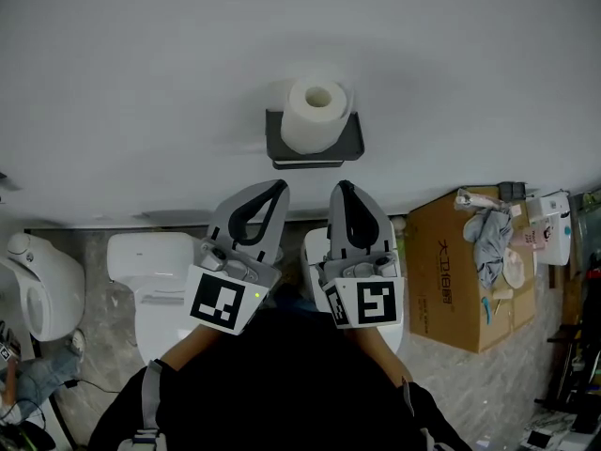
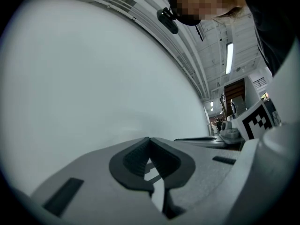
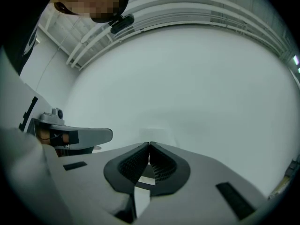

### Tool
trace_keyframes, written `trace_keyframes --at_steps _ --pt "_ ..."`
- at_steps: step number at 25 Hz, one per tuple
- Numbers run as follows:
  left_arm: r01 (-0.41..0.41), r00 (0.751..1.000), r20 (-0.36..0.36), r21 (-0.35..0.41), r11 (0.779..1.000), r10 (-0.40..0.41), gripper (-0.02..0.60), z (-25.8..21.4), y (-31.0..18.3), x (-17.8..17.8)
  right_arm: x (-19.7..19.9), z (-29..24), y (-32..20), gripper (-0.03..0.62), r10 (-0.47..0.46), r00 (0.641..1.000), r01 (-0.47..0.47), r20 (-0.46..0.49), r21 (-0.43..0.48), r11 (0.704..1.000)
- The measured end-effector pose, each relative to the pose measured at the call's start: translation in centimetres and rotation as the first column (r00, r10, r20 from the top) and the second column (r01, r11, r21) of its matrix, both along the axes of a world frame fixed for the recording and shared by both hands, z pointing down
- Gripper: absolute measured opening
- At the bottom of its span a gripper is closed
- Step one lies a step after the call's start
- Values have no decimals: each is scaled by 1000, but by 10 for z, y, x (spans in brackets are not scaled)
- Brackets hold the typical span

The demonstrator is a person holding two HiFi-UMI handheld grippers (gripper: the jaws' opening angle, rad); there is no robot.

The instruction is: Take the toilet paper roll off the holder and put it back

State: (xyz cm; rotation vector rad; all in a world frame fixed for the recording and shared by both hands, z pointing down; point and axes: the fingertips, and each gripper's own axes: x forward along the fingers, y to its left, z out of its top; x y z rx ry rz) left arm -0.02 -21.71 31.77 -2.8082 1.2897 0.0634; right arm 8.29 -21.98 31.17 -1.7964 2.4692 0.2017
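Observation:
A white toilet paper roll (image 1: 314,113) rests in a dark wall-mounted holder (image 1: 315,145) on the pale wall, seen in the head view. Below it, my left gripper (image 1: 279,186) and my right gripper (image 1: 342,187) point side by side at the wall, both a short way under the holder and apart from it. In the left gripper view the left gripper (image 2: 149,138) has its tips together with nothing between them, facing bare wall. The right gripper (image 3: 149,144) in its own view is likewise shut and empty; a faint pale shape on the wall sits just past its tips.
Two white toilets (image 1: 155,280) stand on the floor at the left below the wall. A cardboard box (image 1: 460,271) with rags and packets on top stands at the right. Dark shelving (image 1: 577,346) lines the far right edge.

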Motion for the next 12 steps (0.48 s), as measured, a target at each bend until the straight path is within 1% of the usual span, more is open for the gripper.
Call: trace_keyframes --at_steps 8,12 --pt "67 998 -4 -14 998 -67 6 -1 -30 7 3 -6 -32 25 -78 997 78 -4 3 997" --pt "113 994 -5 -4 994 -113 5 -3 -41 8 4 -8 -43 26 -125 992 125 -8 2 992"
